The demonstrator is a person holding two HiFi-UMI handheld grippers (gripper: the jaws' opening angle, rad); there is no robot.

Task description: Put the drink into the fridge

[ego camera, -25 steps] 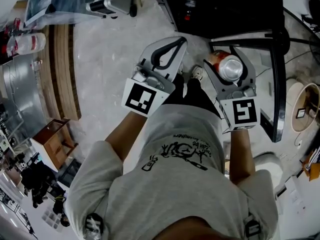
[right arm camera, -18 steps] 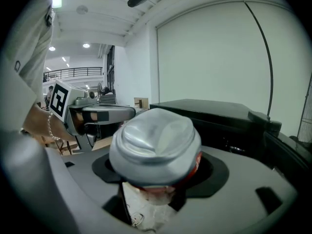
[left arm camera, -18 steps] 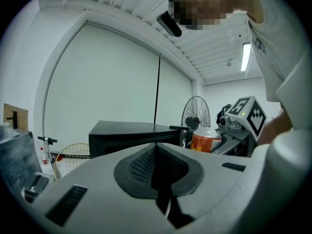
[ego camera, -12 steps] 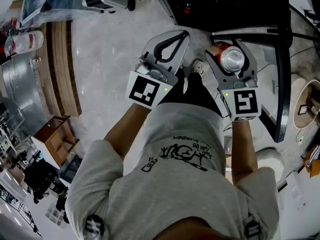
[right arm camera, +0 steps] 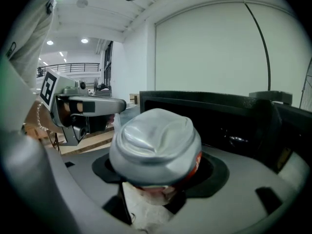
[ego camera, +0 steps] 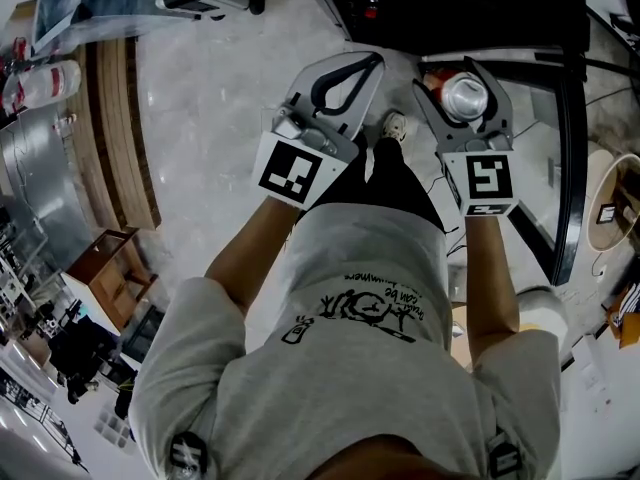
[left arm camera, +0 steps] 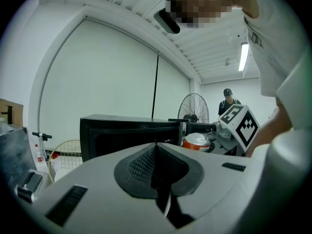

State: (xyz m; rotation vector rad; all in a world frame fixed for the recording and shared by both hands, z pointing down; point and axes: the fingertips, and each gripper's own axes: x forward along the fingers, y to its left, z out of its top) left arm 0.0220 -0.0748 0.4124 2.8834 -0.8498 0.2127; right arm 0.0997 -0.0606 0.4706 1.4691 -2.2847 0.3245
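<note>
Pale marble floor (ego camera: 200, 118) below me, black fridge (ego camera: 470, 8) just ahead, my right claw (ego camera: 458, 78) clamped wide round the drink can (ego camera: 464, 98), my left claw (ego camera: 368, 66) pinched closed, empty

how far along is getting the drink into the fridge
Done: the can is picked up, clamped in the right gripper. In hand: it hangs just in front of the black fridge. To do: set it inside and let go. The left gripper is shut, empty.
</note>
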